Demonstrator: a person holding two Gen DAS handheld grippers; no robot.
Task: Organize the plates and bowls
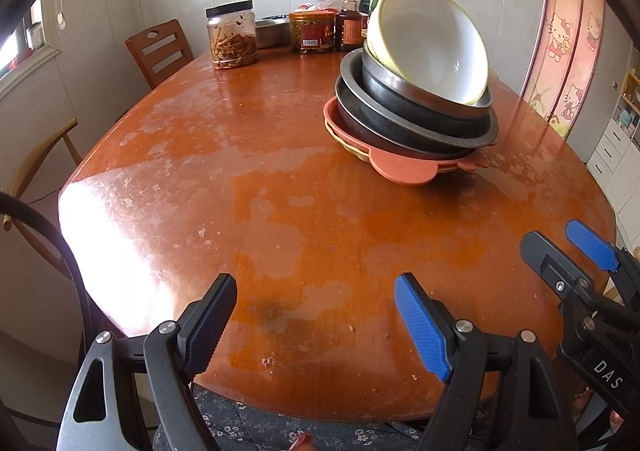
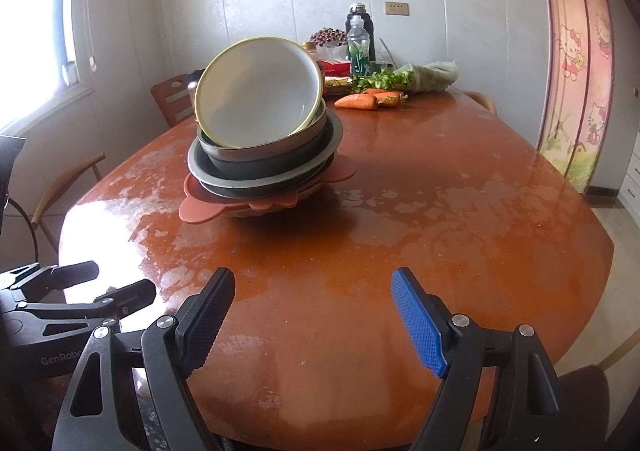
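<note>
Here, a stack of dishes is seen on the worn wooden table, well beyond both claws. A white bowl is tilted on top, above metal bowls and orange plates. The left gripper and right gripper are held wide apart, with nothing between them.

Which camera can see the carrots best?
The right wrist camera. The carrots lie in plain sight on the far side of the table, beside the green vegetables. The left wrist camera shows no carrots at all; the stack of bowls stands on that side of its picture.
</note>
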